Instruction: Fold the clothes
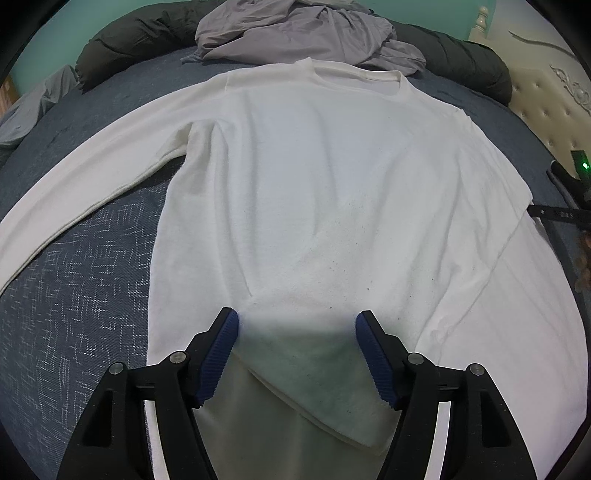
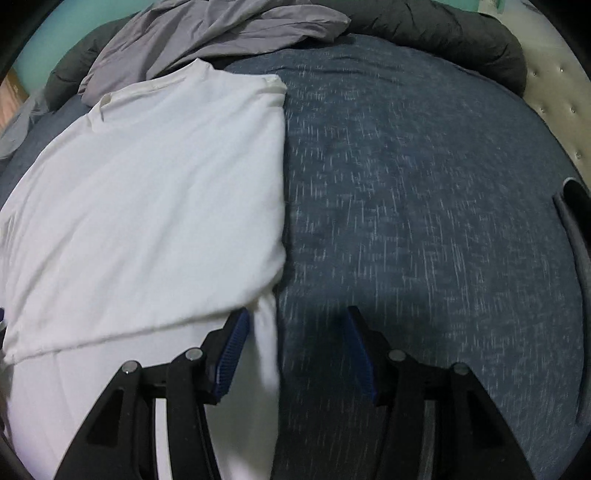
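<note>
Nearest, the left gripper (image 1: 297,321) hangs over the hem of the white sweater (image 1: 314,177), jaws wide and empty. The right gripper (image 2: 295,319) straddles its folded edge, jaws apart, blurred. The sweater lies lengthwise on the bed (image 2: 424,203), collar pointing away toward crumpled grey clothing (image 1: 295,33).

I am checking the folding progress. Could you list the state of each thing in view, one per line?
White sweater: flat on the bed, one sleeve folded over the body, the other still spread out.
Grey garment: crumpled, unfolded.
Dark jacket: lying bunched along the far edge.
Left gripper: open over the hem, opening further.
Right gripper: open, holding nothing.
</note>
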A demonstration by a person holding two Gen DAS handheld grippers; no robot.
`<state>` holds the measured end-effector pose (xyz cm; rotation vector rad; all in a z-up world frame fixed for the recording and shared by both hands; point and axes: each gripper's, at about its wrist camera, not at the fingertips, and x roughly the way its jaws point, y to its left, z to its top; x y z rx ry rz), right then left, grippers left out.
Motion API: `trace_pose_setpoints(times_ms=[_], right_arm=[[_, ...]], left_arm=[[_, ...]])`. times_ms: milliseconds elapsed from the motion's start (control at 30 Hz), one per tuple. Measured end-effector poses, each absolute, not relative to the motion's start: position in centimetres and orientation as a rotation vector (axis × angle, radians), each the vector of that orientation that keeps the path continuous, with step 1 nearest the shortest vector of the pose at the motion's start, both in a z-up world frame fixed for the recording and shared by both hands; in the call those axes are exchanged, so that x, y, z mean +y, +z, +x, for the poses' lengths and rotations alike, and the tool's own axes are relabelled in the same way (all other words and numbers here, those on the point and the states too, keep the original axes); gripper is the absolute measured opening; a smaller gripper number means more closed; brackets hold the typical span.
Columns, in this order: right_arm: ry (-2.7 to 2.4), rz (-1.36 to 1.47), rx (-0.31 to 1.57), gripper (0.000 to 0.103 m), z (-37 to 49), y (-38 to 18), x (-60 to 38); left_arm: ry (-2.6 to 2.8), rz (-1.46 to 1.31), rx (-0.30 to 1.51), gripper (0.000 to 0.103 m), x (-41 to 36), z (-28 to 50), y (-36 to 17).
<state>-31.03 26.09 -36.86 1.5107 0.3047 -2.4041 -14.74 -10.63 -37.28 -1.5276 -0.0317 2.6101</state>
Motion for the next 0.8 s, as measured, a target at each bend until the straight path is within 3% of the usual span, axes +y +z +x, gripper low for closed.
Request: trace_pose_setpoints(times_ms=[333,800], right_arm=[[-2.520,1.413,0.349,0.054,-31.7,-36.7,28.1],[-2.479,1.369,0.260,0.051,-28.9,-34.5,29.1]], left_arm=[[2.609,-1.527,-0.034,0.071,-10.6,-14.6,-37.4],[2.607,-1.528,-0.037,0.072,-10.2,-14.6,-37.3]])
